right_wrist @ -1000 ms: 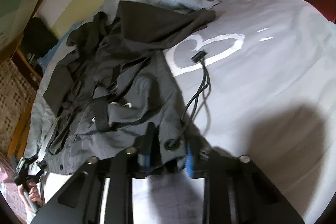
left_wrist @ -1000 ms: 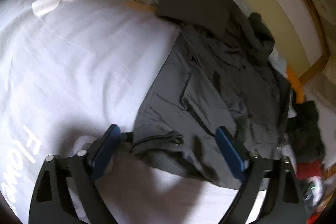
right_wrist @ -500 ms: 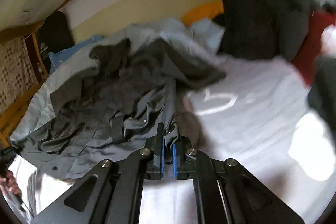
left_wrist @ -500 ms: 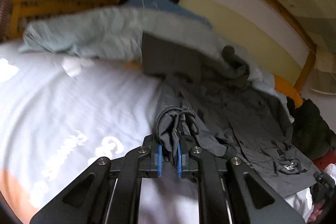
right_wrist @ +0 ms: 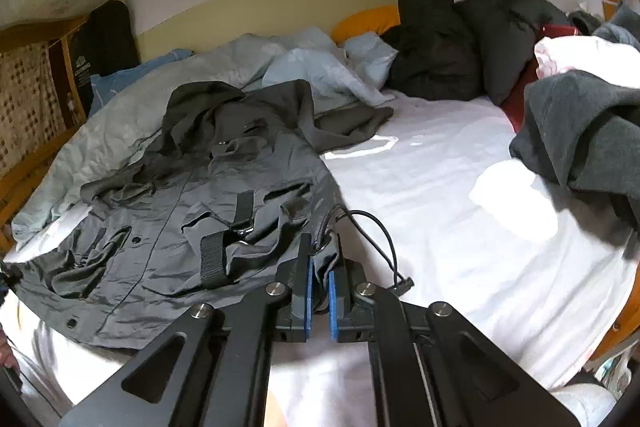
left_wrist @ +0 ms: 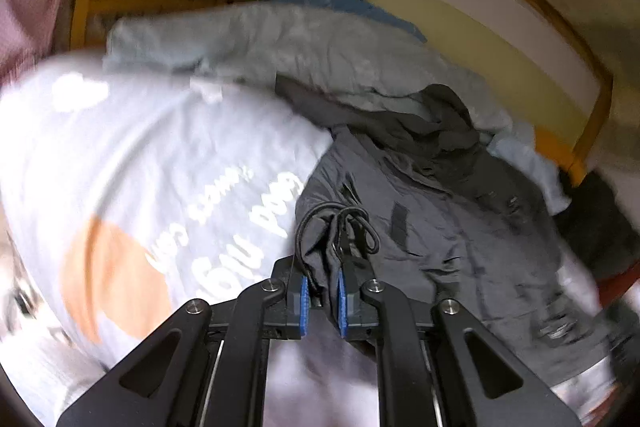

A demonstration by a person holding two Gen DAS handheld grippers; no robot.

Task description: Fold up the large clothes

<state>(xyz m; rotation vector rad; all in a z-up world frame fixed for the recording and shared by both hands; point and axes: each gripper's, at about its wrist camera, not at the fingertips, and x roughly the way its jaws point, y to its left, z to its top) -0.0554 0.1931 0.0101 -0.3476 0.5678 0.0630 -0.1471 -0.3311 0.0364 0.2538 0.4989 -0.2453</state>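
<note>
Here the grey jacket point(right_wrist: 192, 211) lies spread on the white sheet point(right_wrist: 460, 227), filling the nine o'clock half of the right wrist view, its hood toward eleven o'clock. The right gripper point(right_wrist: 319, 291) is pinching one corner of the jacket's hem between its blue pads, a black drawcord point(right_wrist: 384, 243) looping out toward three o'clock. The left gripper point(left_wrist: 321, 291) is pressed onto the other bunched hem corner point(left_wrist: 320, 239), cord loops showing just above its pads. A pale blue duvet point(right_wrist: 304, 67) is heaped at twelve o'clock, dark clothes point(right_wrist: 452, 51) at one o'clock.
</note>
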